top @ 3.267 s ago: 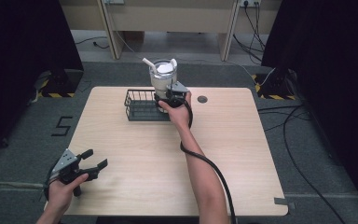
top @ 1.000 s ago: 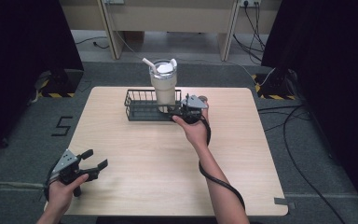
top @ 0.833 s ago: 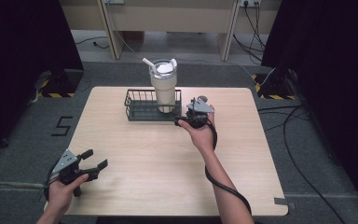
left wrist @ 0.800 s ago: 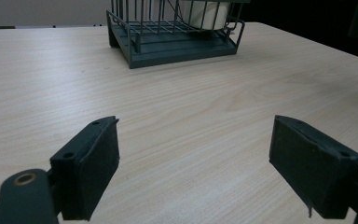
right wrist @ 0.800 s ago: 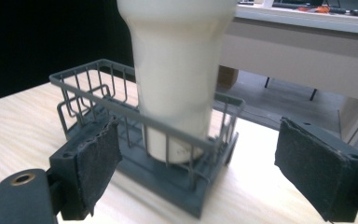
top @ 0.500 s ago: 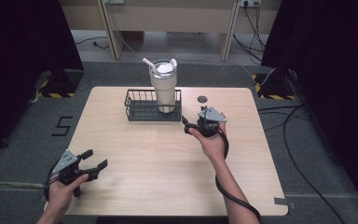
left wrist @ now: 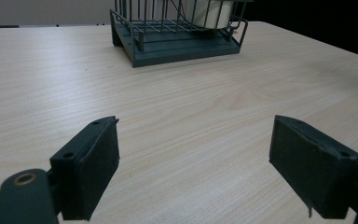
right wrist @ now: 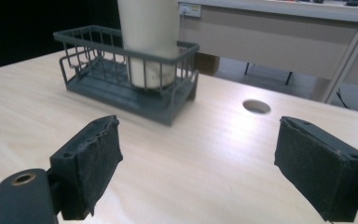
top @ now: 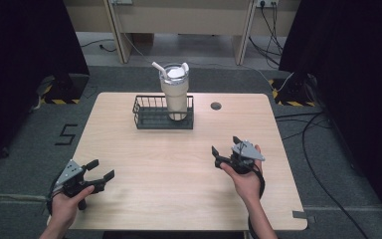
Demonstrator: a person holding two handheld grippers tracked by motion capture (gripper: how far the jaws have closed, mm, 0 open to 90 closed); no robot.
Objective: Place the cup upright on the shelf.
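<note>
A tall cream tumbler [top: 175, 94] with a lid and straw stands upright inside the right end of a dark wire basket [top: 149, 119] at the upper middle of the high view, likely parked there so the basket keeps it from tipping. Both grippers sit well apart from it on the near half of the counter [top: 179, 164]: the left gripper [top: 101, 171] at lower left, the right gripper [top: 225, 151] at lower right, each with its 2 jaws spread wide and holding nothing, as if resting.
</note>
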